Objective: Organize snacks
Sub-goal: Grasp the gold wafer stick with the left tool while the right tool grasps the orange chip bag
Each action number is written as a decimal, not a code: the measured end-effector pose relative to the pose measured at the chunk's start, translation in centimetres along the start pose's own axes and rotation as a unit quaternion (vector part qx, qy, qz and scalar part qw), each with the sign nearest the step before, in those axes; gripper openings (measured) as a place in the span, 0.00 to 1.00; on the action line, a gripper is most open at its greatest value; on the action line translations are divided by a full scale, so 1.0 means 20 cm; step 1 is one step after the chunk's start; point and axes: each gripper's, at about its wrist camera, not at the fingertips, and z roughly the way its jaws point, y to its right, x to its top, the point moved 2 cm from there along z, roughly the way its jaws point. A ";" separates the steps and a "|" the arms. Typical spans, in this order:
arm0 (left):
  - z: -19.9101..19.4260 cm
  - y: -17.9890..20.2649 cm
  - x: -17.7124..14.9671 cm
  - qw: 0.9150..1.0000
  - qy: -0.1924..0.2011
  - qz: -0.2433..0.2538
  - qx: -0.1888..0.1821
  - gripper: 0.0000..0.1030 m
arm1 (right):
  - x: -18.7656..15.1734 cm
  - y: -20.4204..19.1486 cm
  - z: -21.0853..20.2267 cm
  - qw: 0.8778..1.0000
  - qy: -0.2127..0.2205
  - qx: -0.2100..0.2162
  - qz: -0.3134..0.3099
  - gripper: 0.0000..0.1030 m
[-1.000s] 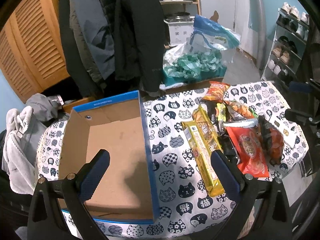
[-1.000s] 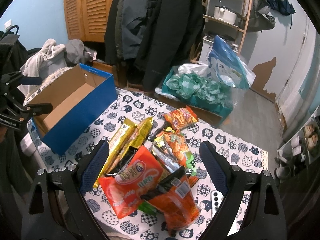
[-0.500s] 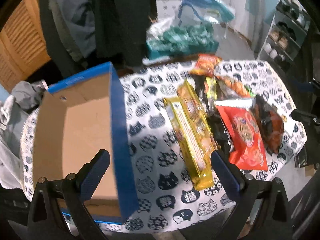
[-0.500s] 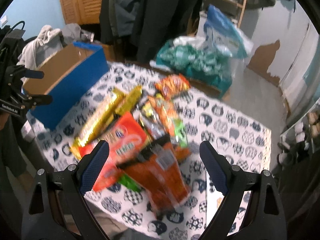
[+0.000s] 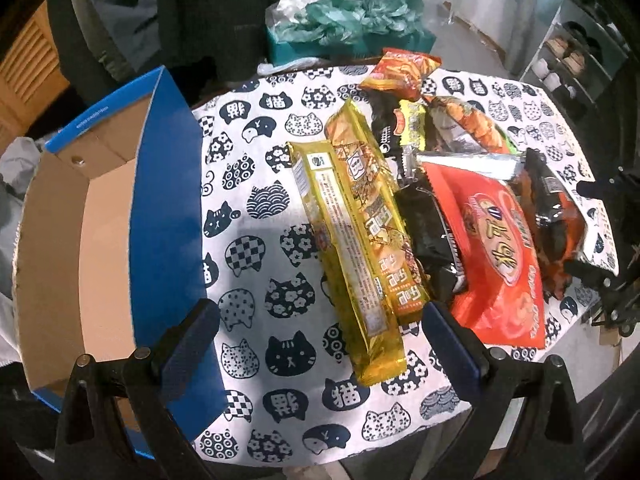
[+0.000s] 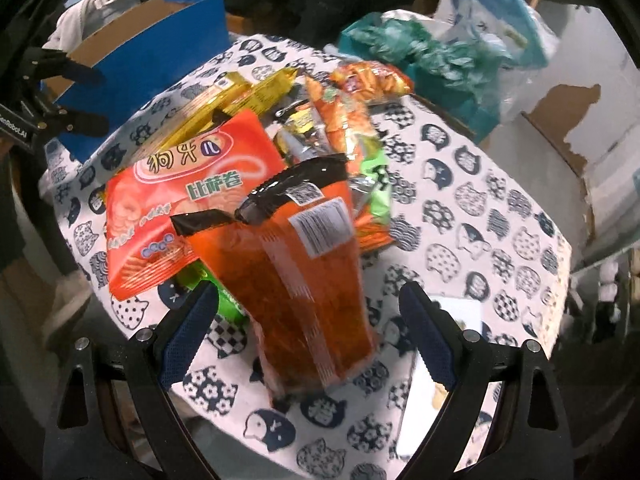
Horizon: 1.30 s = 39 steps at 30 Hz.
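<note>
Left wrist view shows the box [image 5: 100, 216] with nothing in it, and the snacks lie in a pile just beside it on the cat cloth [image 5: 256, 240]. The left gripper [image 5: 320, 344] hangs wide open over the near end of the yellow pack [image 5: 348, 248], the pack next to the box. The right gripper [image 6: 308, 332] is wide open too, around the low end of the orange bag [image 6: 304, 280], far from the box. Squeeze each pack gently so it does not crush, then lift it clear of the pile.
</note>
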 end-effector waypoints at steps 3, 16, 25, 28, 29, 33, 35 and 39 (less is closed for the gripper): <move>0.04 0.00 0.02 1.000 -0.001 -0.007 0.004 0.99 | 0.01 -0.01 0.07 1.000 -0.014 -0.004 -0.014 0.87; 0.27 0.01 0.13 0.999 -0.023 -0.033 0.021 0.82 | -0.03 0.05 0.10 0.999 0.002 0.019 0.042 0.61; 0.35 -0.02 0.17 0.998 -0.021 -0.060 -0.008 0.64 | -0.01 0.11 -0.07 0.992 0.036 0.026 0.115 0.58; 0.33 -0.03 0.17 0.998 -0.018 -0.060 -0.005 0.63 | 0.02 0.10 -0.12 0.991 0.051 0.027 0.124 0.58; 0.32 -0.03 0.16 0.998 -0.014 -0.060 -0.002 0.63 | 0.02 0.10 -0.14 0.990 0.055 0.028 0.126 0.58; 0.29 -0.07 0.13 0.997 -0.007 -0.070 0.008 0.63 | 0.05 0.09 -0.17 0.989 0.063 0.029 0.134 0.58; 0.30 -0.09 0.14 0.997 -0.007 -0.075 0.005 0.63 | 0.06 0.09 -0.18 0.988 0.066 0.030 0.136 0.58; 0.33 -0.06 0.16 0.998 -0.012 -0.067 -0.011 0.63 | 0.08 0.08 -0.20 0.987 0.069 0.028 0.140 0.58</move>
